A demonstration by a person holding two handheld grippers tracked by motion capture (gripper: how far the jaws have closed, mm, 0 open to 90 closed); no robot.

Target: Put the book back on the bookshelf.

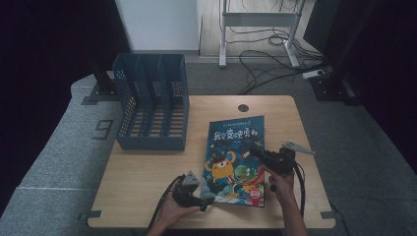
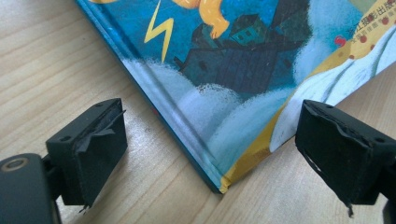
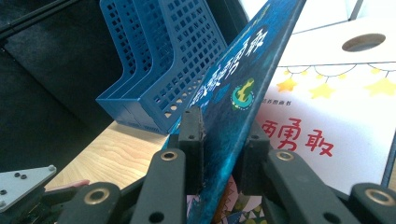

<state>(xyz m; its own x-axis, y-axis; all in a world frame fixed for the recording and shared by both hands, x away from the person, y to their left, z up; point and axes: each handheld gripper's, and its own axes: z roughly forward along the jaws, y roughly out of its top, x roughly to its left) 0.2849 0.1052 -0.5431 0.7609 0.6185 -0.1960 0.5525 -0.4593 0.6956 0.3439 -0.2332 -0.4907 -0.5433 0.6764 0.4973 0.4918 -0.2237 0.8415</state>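
A picture book (image 1: 235, 160) with a blue cartoon cover lies on the wooden table (image 1: 142, 172), spine to the left. My right gripper (image 1: 256, 151) is shut on the right edge of its front cover. In the right gripper view the cover (image 3: 233, 93) stands tilted up between the jaws (image 3: 224, 135), and a white title page (image 3: 336, 107) with red characters shows beneath it. My left gripper (image 1: 207, 199) rests open at the book's near-left corner. In the left gripper view that corner (image 2: 219, 184) sits between the wide pads (image 2: 100, 144) without touching them.
A blue slotted file holder (image 1: 152, 105) stands at the table's back left, close to the book's left side (image 3: 159, 60). A round cable hole (image 1: 243, 107) sits at the table's far edge. Cables lie on the floor beyond.
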